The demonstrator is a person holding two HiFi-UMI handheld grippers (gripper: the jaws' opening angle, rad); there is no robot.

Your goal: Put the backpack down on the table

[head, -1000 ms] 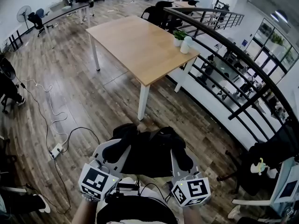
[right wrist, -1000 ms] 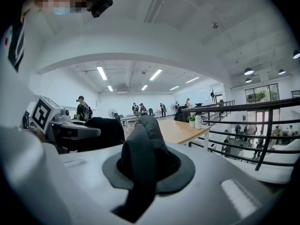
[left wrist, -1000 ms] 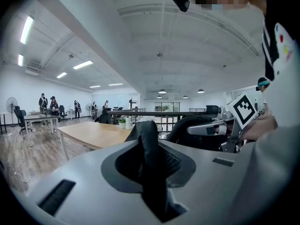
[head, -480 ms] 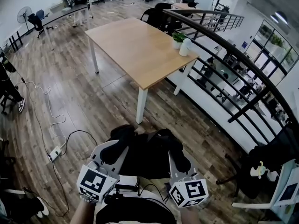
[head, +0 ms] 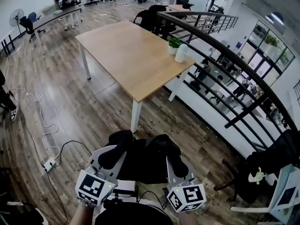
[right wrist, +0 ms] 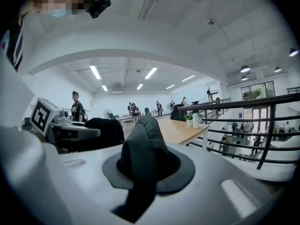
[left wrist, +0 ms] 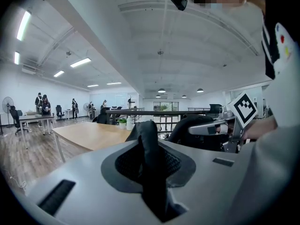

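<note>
A black backpack (head: 146, 161) hangs between two hand-held grippers above the wooden floor (head: 79, 107), near the closest corner of a light wooden table (head: 126, 55) but not yet on it; the left gripper (head: 114, 154) has its jaws drawn partway together and clamped on the bag's left strap (head: 121, 142), the padded black band rising straight up out of the gap in the left gripper view (left wrist: 148, 146); the right gripper (head: 176, 162) is likewise closed onto the right strap (head: 169, 149), whose thick rounded loop fills the space between its jaws in the right gripper view (right wrist: 143, 153); both straps arch up and over the jaws, with the body of the bag slung low between them. At the table's far right edge stand a small potted plant (head: 173, 41) and a white bottle (head: 181, 53), just beside each other; a dark railing (head: 225, 62) runs along the right; on the floor to the left lie a white power strip (head: 48, 163) and its cable (head: 40, 116).
</note>
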